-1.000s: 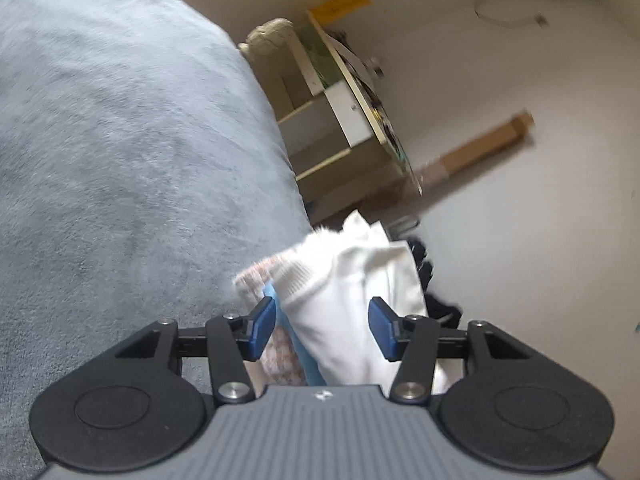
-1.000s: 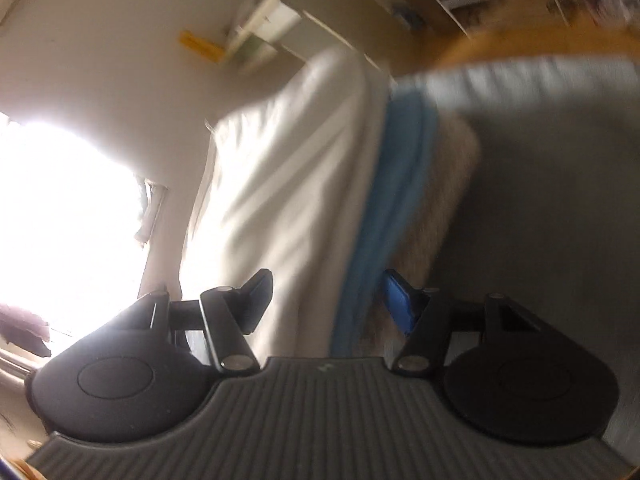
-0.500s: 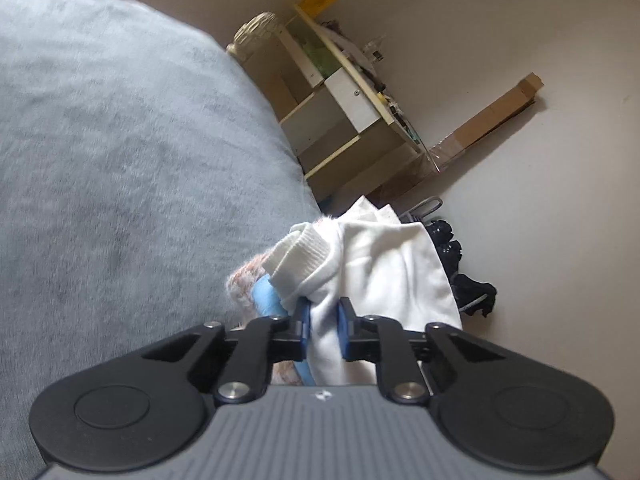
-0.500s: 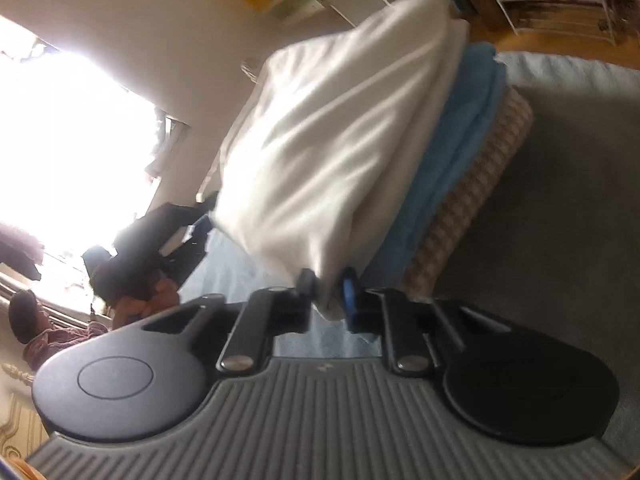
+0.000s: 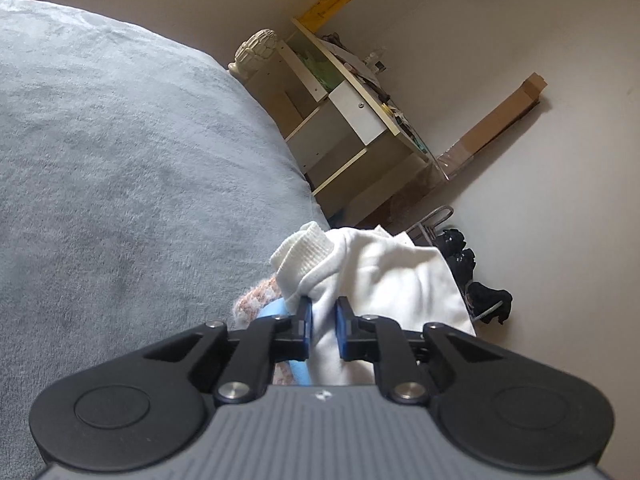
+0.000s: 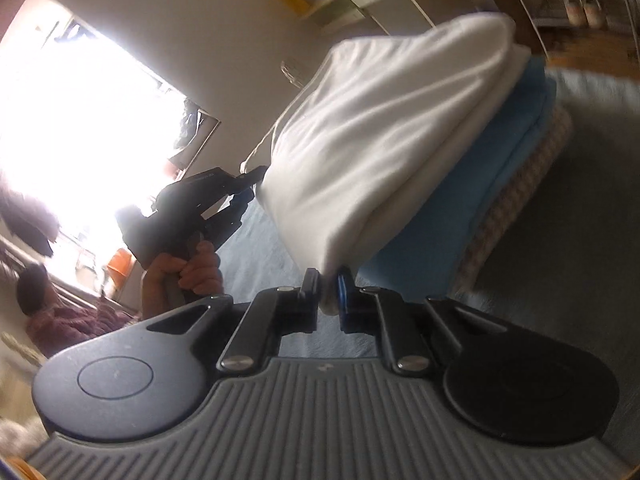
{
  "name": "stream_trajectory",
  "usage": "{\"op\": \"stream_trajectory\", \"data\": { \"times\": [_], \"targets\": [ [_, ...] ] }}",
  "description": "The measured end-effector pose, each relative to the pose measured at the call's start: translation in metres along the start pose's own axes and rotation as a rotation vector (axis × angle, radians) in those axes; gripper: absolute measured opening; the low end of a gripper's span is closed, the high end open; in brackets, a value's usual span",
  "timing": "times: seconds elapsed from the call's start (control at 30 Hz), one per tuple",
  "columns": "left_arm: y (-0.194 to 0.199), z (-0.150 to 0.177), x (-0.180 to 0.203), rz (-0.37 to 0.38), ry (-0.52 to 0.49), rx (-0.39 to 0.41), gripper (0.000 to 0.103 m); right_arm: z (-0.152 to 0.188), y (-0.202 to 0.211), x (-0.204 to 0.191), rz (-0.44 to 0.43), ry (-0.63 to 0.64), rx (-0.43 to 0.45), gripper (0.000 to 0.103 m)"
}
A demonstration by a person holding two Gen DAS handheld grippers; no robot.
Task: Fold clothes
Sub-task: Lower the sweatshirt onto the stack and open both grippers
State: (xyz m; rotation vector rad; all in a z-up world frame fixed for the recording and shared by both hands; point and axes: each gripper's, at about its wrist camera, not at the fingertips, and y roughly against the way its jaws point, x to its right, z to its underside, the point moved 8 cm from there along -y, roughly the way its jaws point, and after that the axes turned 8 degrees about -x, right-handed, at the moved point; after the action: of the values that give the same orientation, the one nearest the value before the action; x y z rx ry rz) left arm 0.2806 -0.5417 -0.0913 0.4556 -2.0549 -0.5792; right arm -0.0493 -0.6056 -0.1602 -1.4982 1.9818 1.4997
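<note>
A folded white garment (image 5: 396, 280) (image 6: 372, 132) tops a stack on the grey blanket (image 5: 120, 168), over a folded blue garment (image 6: 472, 208) (image 5: 276, 312) and a checked knit (image 6: 516, 208) (image 5: 256, 300). My left gripper (image 5: 322, 322) is shut on the white garment just below its ribbed cuff (image 5: 304, 256). At the near corner of the same garment my right gripper (image 6: 329, 288) is shut on the cloth, and that end is raised off the blue layer. The right wrist view also shows the left gripper (image 6: 250, 178) at the garment's far edge, held by a hand (image 6: 188, 276).
A cream shelf unit (image 5: 352, 120) with clutter stands past the blanket's edge, with a long cardboard box (image 5: 496, 120) against the wall. Black objects (image 5: 480, 292) lie beside the stack. A bright window (image 6: 72, 120) and a seated person (image 6: 52, 312) fill the left of the right wrist view.
Both grippers went from open around the stack to shut on the white garment. Its near end has since lifted away from the blue layer.
</note>
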Motion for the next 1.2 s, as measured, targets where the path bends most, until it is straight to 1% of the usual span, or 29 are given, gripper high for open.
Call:
{"op": "stream_trajectory", "data": {
  "times": [0.03, 0.1, 0.13, 0.17, 0.23, 0.3, 0.33, 0.37, 0.4, 0.47, 0.53, 0.57, 0.63, 0.7, 0.73, 0.77, 0.8, 0.83, 0.9, 0.97, 1.0, 1.03, 1.07, 1.1, 1.13, 1.17, 1.2],
  "targets": [
    [0.004, 0.000, 0.000, -0.004, -0.005, 0.010, 0.017, 0.000, 0.000, 0.004, 0.017, 0.002, -0.009, 0.009],
    [0.011, 0.000, -0.001, -0.013, -0.015, 0.029, 0.025, 0.001, 0.001, 0.016, 0.052, -0.014, -0.034, 0.013],
    [0.015, 0.000, -0.002, -0.018, -0.020, 0.039, 0.032, -0.001, 0.008, 0.020, 0.061, -0.014, -0.016, 0.013],
    [0.018, 0.000, -0.002, -0.022, -0.025, 0.048, 0.036, -0.005, 0.019, 0.023, 0.064, -0.009, 0.023, 0.013],
    [0.028, 0.000, -0.001, -0.033, -0.044, 0.078, 0.039, -0.013, 0.042, 0.029, 0.078, 0.004, 0.112, 0.014],
    [0.052, 0.000, 0.011, -0.049, -0.126, 0.168, 0.039, -0.030, 0.064, 0.035, 0.115, 0.019, 0.214, 0.015],
    [0.062, 0.004, 0.023, -0.031, -0.183, 0.202, 0.039, -0.042, 0.069, 0.038, 0.139, 0.028, 0.246, 0.015],
    [0.068, 0.011, 0.040, -0.002, -0.253, 0.215, 0.039, -0.056, 0.070, 0.039, 0.159, 0.046, 0.268, 0.015],
    [0.070, 0.022, 0.058, 0.029, -0.327, 0.202, 0.039, -0.070, 0.069, 0.039, 0.175, 0.069, 0.287, 0.015],
    [0.059, 0.052, 0.093, 0.077, -0.466, 0.116, 0.038, -0.100, 0.055, 0.033, 0.192, 0.145, 0.310, 0.015],
    [0.043, 0.085, 0.117, 0.105, -0.580, 0.035, 0.037, -0.120, 0.035, 0.028, 0.168, 0.203, 0.279, 0.015],
    [0.035, 0.101, 0.126, 0.112, -0.626, 0.000, 0.037, -0.129, 0.022, 0.032, 0.180, 0.227, 0.261, 0.014],
    [0.019, 0.122, 0.129, 0.099, -0.659, -0.040, 0.037, -0.142, -0.003, 0.051, 0.255, 0.251, 0.229, 0.013],
    [0.005, 0.136, 0.127, 0.083, -0.668, -0.065, 0.034, -0.152, -0.025, 0.083, 0.355, 0.229, 0.192, 0.011],
    [0.003, 0.137, 0.126, 0.091, -0.658, -0.066, 0.030, -0.157, -0.031, 0.097, 0.387, 0.220, 0.189, 0.007],
    [0.002, 0.136, 0.125, 0.101, -0.643, -0.071, 0.029, -0.162, -0.031, 0.108, 0.421, 0.210, 0.209, 0.010],
    [0.002, 0.134, 0.124, 0.110, -0.631, -0.075, 0.029, -0.167, -0.027, 0.115, 0.464, 0.198, 0.240, 0.011],
    [0.003, 0.132, 0.123, 0.112, -0.632, -0.077, 0.029, -0.169, -0.020, 0.115, 0.461, 0.187, 0.271, 0.011],
    [0.004, 0.131, 0.121, 0.116, -0.641, -0.082, 0.032, -0.171, -0.004, 0.107, 0.396, 0.172, 0.335, 0.011],
    [0.003, 0.132, 0.120, 0.127, -0.646, -0.090, 0.035, -0.168, 0.004, 0.088, 0.327, 0.202, 0.362, 0.013],
    [0.003, 0.134, 0.120, 0.130, -0.650, -0.093, 0.036, -0.167, 0.002, 0.078, 0.287, 0.230, 0.354, 0.013],
    [0.002, 0.136, 0.121, 0.134, -0.658, -0.091, 0.042, -0.166, -0.003, 0.066, 0.243, 0.262, 0.335, 0.013],
    [0.001, 0.137, 0.123, 0.139, -0.666, -0.089, 0.046, -0.164, -0.013, 0.057, 0.199, 0.289, 0.299, 0.013],
    [0.001, 0.139, 0.124, 0.142, -0.674, -0.086, 0.047, -0.163, -0.026, 0.051, 0.173, 0.311, 0.246, 0.014],
    [0.000, 0.140, 0.126, 0.143, -0.680, -0.082, 0.048, -0.163, -0.039, 0.047, 0.157, 0.332, 0.188, 0.016],
    [-0.001, 0.141, 0.126, 0.143, -0.682, -0.076, 0.047, -0.164, -0.049, 0.048, 0.174, 0.340, 0.162, 0.015],
    [-0.001, 0.137, 0.125, 0.143, -0.670, -0.065, 0.047, -0.167, -0.056, 0.053, 0.215, 0.340, 0.158, 0.015]
  ]
}}
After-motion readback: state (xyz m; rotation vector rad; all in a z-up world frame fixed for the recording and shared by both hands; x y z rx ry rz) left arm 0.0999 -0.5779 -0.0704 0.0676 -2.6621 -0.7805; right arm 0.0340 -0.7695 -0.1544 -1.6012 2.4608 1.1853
